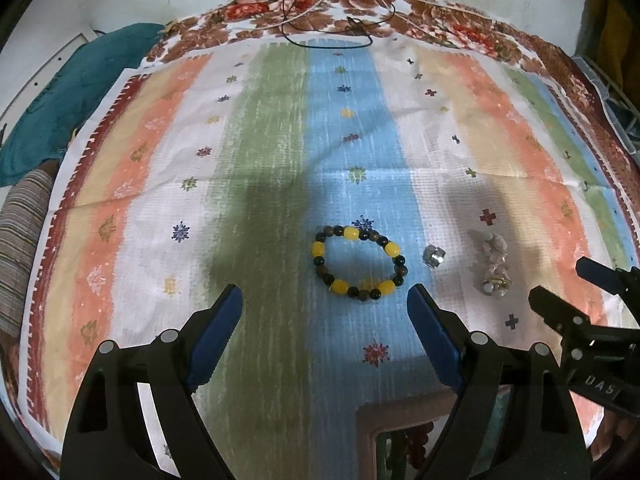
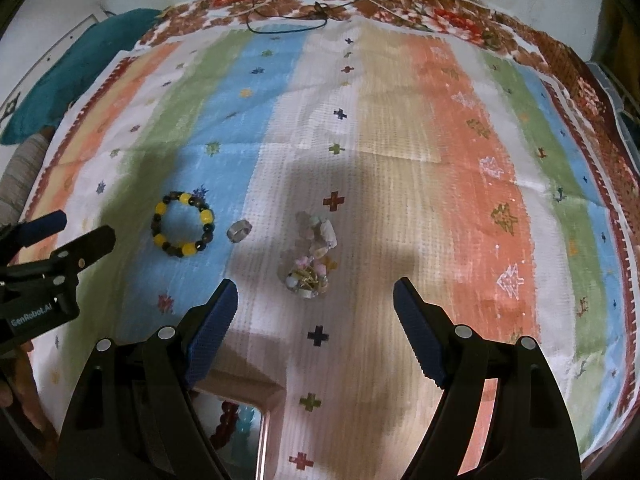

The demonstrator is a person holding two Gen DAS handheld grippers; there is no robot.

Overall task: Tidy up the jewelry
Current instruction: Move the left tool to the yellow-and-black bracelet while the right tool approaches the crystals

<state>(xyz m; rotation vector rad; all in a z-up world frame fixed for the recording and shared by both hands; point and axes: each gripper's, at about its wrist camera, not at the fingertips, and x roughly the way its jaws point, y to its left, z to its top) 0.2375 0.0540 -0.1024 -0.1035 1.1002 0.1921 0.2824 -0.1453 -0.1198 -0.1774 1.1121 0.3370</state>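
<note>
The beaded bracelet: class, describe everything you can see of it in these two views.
The beaded bracelet is a closed ring of round beads, glossy yellow ones alternating with runs of smaller dark brown and black ones. It lies flat on the blue stripe of the striped cloth, untouched. A small silver ring sits apart to its right. The open left gripper hovers just short of it.

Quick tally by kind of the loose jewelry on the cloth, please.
Beaded bracelet: 1
Silver ring: 1
Pale mixed heap, pieces too tangled to separate: 1
Total: 3 lots on the striped cloth.
</note>
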